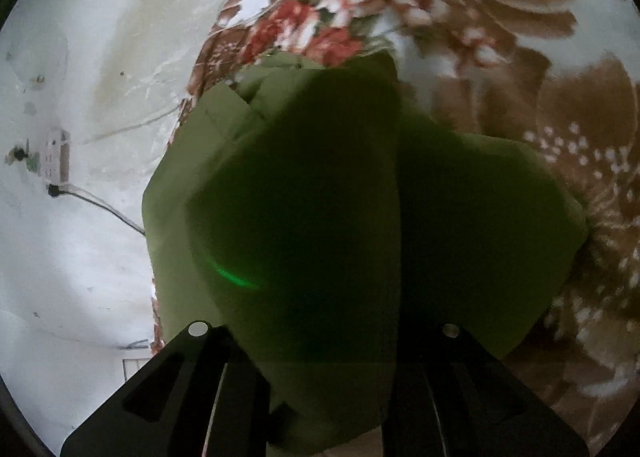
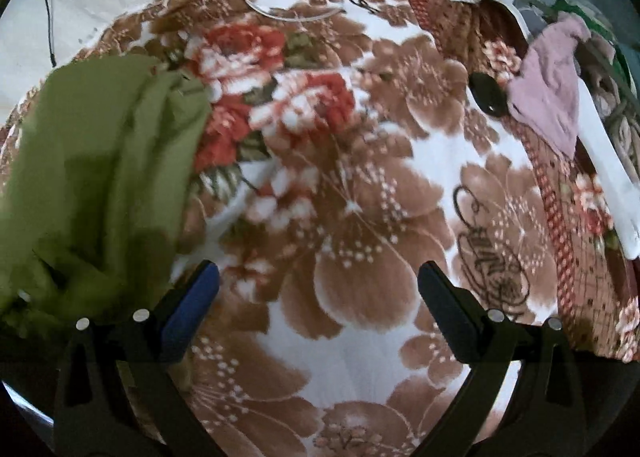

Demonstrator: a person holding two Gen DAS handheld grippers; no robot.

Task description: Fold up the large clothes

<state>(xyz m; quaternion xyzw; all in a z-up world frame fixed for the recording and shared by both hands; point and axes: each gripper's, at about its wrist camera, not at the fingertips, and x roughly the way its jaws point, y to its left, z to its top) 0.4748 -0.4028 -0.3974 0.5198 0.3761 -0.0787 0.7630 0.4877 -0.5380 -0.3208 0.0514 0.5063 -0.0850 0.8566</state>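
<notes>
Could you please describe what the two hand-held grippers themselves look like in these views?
The right hand-held gripper has two matte black plastic fingers that curve outward, with blue pads on their inner faces and small round silver fasteners near the knuckles. The left hand-held gripper has black wedge-shaped fingers with recessed cut-outs and one silver fastener on each. No cables, sleeves or printed markings show.
</notes>
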